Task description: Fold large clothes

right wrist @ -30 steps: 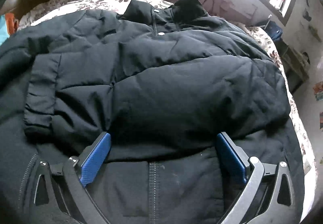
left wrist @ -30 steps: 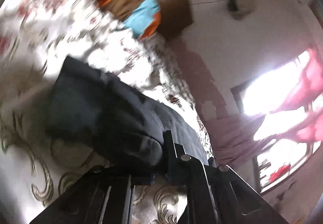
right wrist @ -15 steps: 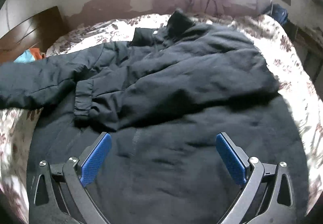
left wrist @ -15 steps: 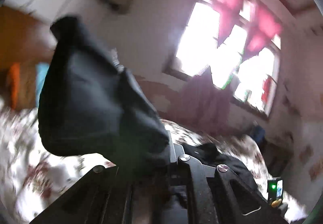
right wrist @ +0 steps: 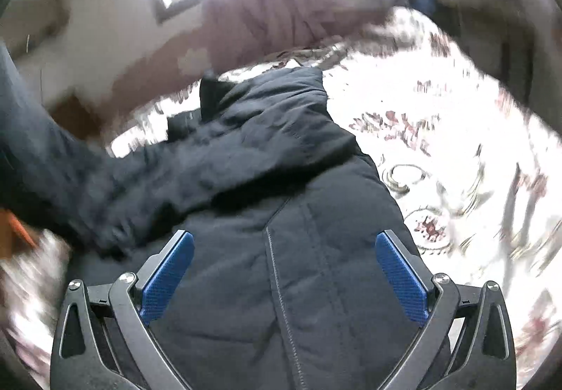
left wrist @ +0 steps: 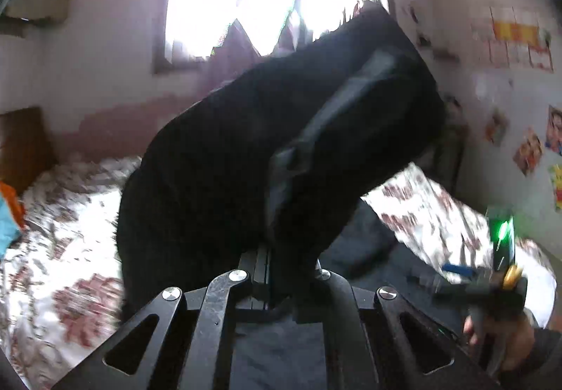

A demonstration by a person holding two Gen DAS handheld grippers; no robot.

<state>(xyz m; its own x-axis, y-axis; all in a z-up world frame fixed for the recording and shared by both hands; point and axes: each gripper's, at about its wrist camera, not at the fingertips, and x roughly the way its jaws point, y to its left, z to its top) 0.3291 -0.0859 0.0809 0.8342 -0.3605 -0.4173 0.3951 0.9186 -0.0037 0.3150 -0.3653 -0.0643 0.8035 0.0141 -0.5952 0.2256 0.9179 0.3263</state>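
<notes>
Left wrist view: my left gripper [left wrist: 277, 267], clamped on the jacket sleeve [left wrist: 281, 144], has swung it up off the bed [left wrist: 70, 232]. My right gripper [right wrist: 281, 277] hovers wide above the jacket [right wrist: 281, 214]. Sleeve fold underway.

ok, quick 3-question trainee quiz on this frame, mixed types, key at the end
1. True or false: the left tongs are shut on the black padded jacket's sleeve.
2. The right tongs are: A) open above the jacket, B) shut on the collar, C) out of view.
3. Fill in: the jacket lies on a bed with a ____-patterned cover.

Key: 1 true; 2 A; 3 floral.
</notes>
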